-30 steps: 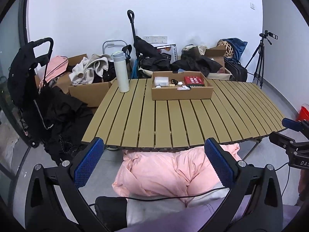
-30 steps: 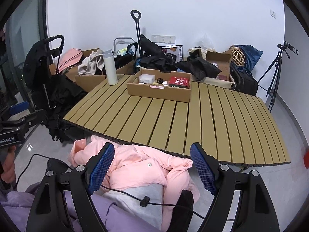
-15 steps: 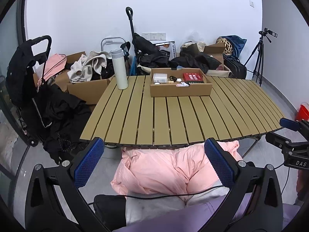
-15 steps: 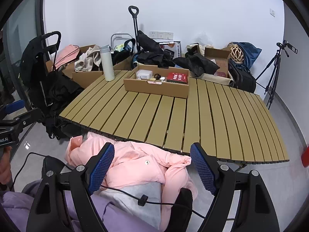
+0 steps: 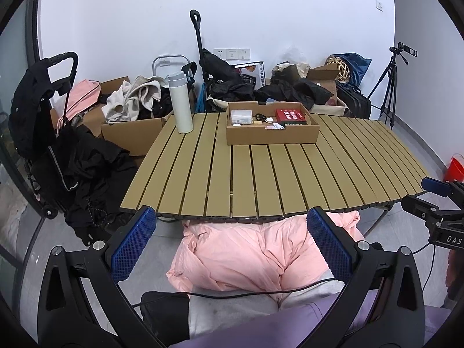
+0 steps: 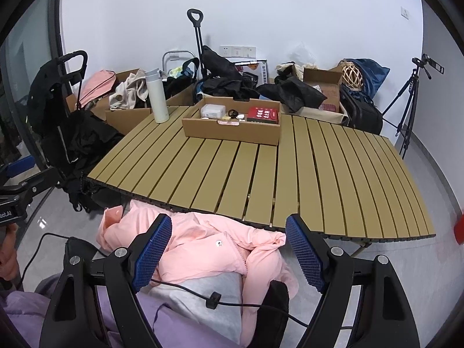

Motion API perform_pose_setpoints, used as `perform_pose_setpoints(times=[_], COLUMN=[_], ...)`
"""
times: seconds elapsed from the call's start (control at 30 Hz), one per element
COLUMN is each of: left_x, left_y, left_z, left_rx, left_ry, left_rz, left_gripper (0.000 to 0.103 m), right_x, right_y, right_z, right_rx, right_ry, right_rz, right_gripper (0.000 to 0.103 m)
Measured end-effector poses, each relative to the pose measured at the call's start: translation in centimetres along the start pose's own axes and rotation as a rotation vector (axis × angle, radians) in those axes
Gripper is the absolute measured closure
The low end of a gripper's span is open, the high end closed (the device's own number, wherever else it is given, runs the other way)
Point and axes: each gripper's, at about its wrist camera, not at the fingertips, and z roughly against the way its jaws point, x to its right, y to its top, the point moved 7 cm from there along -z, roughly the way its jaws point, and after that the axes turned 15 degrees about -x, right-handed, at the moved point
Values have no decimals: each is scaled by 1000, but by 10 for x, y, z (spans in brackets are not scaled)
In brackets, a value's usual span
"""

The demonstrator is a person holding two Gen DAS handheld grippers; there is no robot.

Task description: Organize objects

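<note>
A shallow cardboard box [image 5: 272,134] [image 6: 232,132] stands at the far middle of the slatted wooden table [image 5: 272,174] [image 6: 261,171]. It holds a red box [image 5: 291,115] [image 6: 263,114], a clear plastic case [image 5: 240,115] [image 6: 213,110] and several small items. A white bottle [image 5: 180,103] [image 6: 157,96] stands upright at the table's far left. My left gripper [image 5: 230,242] is open and empty, short of the table's near edge. My right gripper [image 6: 229,249] is likewise open and empty, hanging over a pink jacket [image 6: 203,249] [image 5: 261,255] on a person's lap.
Cardboard boxes with clothes [image 5: 130,104], a black pushchair [image 5: 43,110], bags and a cart handle [image 5: 197,37] crowd the floor behind and left of the table. A tripod [image 5: 390,87] stands at the right wall. A red bucket [image 5: 453,168] sits on the floor at right.
The table and box have slid a little down in both views over the second, a slight tilt of the cameras. Both grippers stay open and empty.
</note>
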Motion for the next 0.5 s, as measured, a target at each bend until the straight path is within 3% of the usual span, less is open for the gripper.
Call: perform_pose_setpoints(times=[0.5], left_x=[-2], left_y=[0], left_z=[-1], left_rx=[-4], left_ry=[-2], left_rz=[0], left_gripper=[0], right_x=[-2], right_y=[0], right_z=[-2], right_rx=[-5], right_ry=[-13], right_rz=[11], right_gripper=[19])
